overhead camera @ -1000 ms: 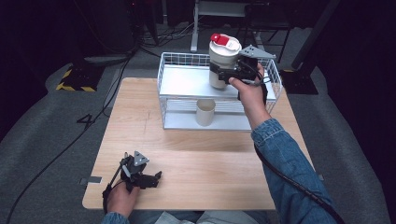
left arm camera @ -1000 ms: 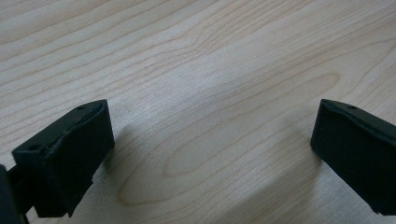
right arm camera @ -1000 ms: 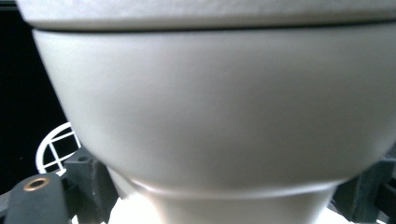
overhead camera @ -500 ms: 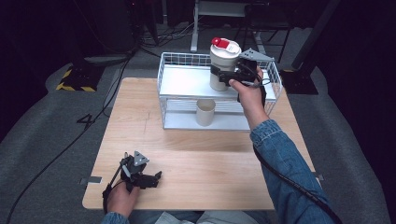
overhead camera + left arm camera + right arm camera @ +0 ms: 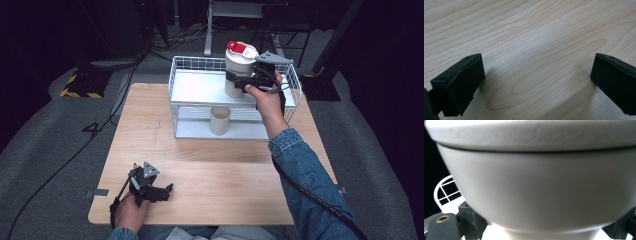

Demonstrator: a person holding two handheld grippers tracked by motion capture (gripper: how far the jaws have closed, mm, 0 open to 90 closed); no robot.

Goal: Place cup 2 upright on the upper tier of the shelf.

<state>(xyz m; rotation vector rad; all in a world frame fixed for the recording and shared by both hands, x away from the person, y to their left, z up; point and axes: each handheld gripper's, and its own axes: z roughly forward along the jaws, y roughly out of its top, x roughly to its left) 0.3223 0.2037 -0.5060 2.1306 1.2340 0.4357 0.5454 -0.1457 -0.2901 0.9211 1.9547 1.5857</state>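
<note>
1. At the near left of the wooden table (image 5: 210,170), the person's left hand (image 5: 127,212) rested with the left gripper (image 5: 165,192) lying low on the boards.
2. Its jaws stood wide apart with nothing between them; in the left gripper view, bare wood grain showed in the gap.
3. Further right and toward the far side stood a white wire rack (image 5: 187,107) with two shelves, set on the table's far half.
4. On the rack's lower shelf, near its front, a small cream cup (image 5: 219,120) stood upright, apart from both grippers.
5. On the upper shelf, toward its right, a white container (image 5: 239,70) with a red-and-white lid (image 5: 241,49) stood upright; I could not tell whether its base pressed on the shelf or hung just above it.
6. The right gripper (image 5: 240,80) had its jaws on either side of the container's lower body, clamped on it, and the container's pale wall (image 5: 534,187) loomed close in the right gripper view, with dark jaw parts at both lower corners.
7. The right hand (image 5: 267,100) gripped the tool from the near right, and its blue denim sleeve (image 5: 305,180) ran back down across the table's right edge.
8. A black cable (image 5: 320,202) trailed along that sleeve toward the bottom right.
</note>
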